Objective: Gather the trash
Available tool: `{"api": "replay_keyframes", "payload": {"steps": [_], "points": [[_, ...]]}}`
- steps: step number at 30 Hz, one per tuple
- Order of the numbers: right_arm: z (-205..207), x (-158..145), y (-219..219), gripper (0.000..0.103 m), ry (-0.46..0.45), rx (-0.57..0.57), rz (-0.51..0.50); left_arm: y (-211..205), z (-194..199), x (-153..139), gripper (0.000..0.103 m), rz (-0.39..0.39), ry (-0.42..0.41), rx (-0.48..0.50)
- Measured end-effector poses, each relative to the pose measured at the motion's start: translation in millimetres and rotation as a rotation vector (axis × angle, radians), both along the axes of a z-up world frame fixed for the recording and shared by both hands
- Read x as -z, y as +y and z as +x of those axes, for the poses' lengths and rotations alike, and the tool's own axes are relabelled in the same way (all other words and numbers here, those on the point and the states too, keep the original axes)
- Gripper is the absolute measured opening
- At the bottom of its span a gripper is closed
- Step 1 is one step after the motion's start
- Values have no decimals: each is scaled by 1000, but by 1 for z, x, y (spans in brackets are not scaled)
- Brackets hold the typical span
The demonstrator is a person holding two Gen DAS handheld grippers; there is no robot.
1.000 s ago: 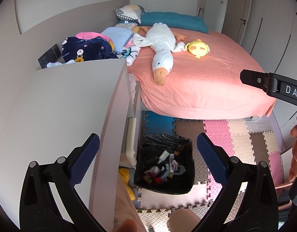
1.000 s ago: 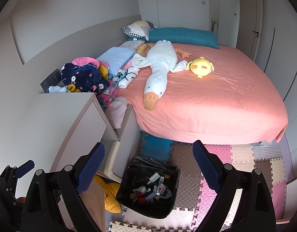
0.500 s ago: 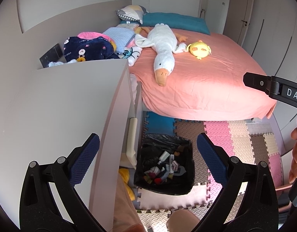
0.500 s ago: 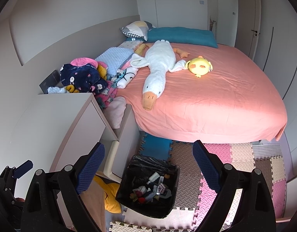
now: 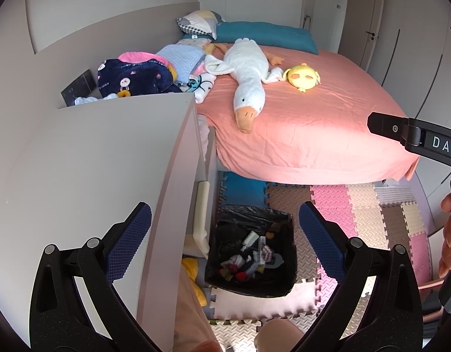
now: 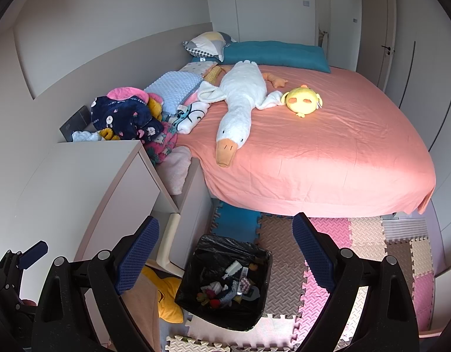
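Note:
A black-lined trash bin [image 5: 287,267] stands on the foam floor mats below me; it holds several pieces of trash [image 5: 249,259]. It shows in the right wrist view too [image 6: 262,296]. My left gripper [image 5: 225,234] is open and empty, held high above the bin and the white cabinet edge. My right gripper [image 6: 225,248] is open and empty, also high above the bin. The right gripper's body [image 5: 416,139] shows at the right edge of the left wrist view, and the left gripper [image 6: 23,261] shows at the lower left of the right wrist view.
A white cabinet [image 5: 93,176] stands left of the bin, with an open drawer [image 6: 172,234] beside it. A pink bed [image 6: 328,146] carries a white goose plush [image 6: 240,108], a yellow plush [image 6: 303,101] and piled clothes [image 6: 128,117]. Coloured foam mats [image 6: 357,240] cover the floor.
Both views have shifted very slightly. Both grippers stay open and empty over the bin.

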State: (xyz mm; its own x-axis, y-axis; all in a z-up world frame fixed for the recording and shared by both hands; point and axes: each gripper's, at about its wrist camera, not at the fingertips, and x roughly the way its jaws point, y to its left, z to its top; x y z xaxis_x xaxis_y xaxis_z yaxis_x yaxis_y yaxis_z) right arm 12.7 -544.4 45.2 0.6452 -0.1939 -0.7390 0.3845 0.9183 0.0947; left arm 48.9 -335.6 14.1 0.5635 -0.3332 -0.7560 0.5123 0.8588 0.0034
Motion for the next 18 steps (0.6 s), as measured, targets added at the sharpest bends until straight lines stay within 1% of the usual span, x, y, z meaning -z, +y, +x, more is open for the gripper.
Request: {"api": "replay_keyframes", "payload": {"steps": [18], "points": [[0, 1, 1, 92, 2, -2, -2, 2, 0, 0, 97, 5, 5, 2]]}}
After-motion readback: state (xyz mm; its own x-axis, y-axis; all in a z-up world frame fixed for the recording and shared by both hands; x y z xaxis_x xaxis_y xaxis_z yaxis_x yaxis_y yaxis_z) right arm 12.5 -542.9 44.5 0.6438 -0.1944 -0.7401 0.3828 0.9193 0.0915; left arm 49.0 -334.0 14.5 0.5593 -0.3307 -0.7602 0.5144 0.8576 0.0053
